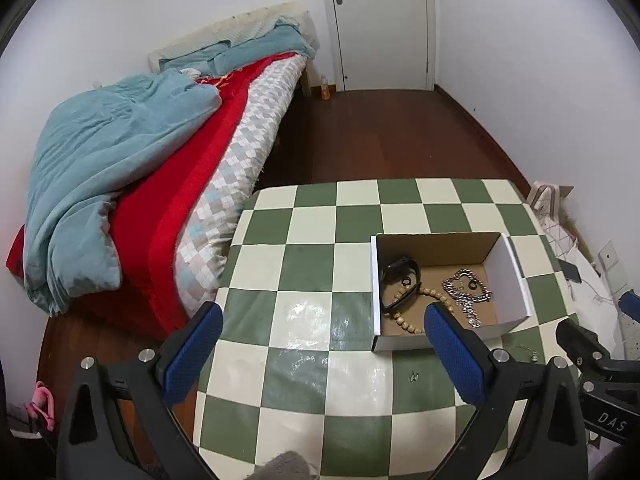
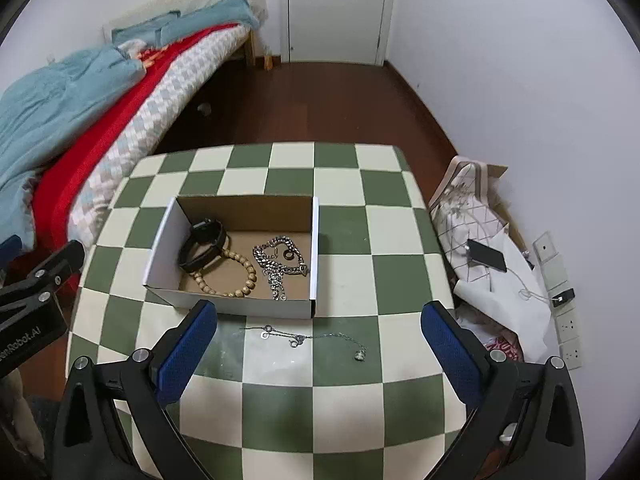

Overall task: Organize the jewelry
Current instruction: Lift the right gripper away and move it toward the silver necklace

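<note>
Jewelry box on the checkered table, one thin chain outside it.

Left wrist view: your left gripper [image 1: 322, 332] hangs spread wide and empty over the green-and-white table [image 1: 312, 248]; the cardboard box [image 1: 510, 276] sits ahead to the right, holding a black wristband [image 1: 400, 284], a wooden bead bracelet [image 1: 430, 294] and a chunky silver chain [image 1: 466, 290]. Right wrist view: your right gripper [image 2: 318, 334] is likewise released, gripping nothing; between its fingers, just in front of the box, lies a thin silver necklace [image 2: 308, 337] on the table.
</note>
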`<state>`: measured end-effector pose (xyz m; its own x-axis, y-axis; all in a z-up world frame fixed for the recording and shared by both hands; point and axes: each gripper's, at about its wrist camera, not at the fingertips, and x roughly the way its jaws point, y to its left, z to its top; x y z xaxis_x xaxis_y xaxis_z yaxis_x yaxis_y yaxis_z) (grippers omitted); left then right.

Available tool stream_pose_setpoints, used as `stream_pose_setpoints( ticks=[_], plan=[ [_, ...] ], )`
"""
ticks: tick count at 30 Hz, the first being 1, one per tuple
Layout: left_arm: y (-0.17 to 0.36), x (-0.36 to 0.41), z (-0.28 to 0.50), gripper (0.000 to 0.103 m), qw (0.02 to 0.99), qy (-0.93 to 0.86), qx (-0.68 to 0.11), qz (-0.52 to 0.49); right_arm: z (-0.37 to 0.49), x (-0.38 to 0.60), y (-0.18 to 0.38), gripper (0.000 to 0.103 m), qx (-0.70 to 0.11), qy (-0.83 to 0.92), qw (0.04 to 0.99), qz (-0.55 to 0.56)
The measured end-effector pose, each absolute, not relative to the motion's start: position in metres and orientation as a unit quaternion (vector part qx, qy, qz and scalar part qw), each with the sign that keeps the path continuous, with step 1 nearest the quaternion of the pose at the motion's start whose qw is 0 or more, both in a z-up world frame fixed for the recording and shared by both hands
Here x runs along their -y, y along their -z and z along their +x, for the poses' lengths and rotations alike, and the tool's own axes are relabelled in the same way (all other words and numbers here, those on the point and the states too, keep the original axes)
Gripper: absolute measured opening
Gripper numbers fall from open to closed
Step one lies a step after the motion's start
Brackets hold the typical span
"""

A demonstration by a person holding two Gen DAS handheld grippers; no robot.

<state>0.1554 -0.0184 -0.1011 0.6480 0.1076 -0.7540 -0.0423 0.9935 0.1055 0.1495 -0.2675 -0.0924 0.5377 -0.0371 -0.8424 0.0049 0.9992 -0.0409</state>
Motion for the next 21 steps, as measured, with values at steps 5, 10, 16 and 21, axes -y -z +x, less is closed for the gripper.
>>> stream_pose_setpoints(
  ticks=[5, 10, 16, 21],
  plan=[
    [0.086, 0.018, 0.133, 0.103, 0.917, -0.041, -0.395, 0.038, 0.126, 0.268, 0.072, 0.103, -0.456, 0.016, 0.89, -0.016],
    [0.074, 0.018, 0.113, 0.103, 0.926, -0.04, -0.375, 0.033, 0.106, 0.266, 0.057, 0.103, -0.434, 0.014, 0.901, -0.011],
    [0.076, 0.019, 0.099, 0.103, 0.931, -0.055, -0.359, 0.034, 0.088, 0.268, 0.056, 0.103, -0.42, 0.01, 0.907, 0.004],
    [0.107, 0.02, 0.098, 0.103, 0.925, -0.087, -0.365, 0.06, 0.084, 0.288, 0.093, 0.103, -0.443, 0.021, 0.896, 0.022]
  ],
)
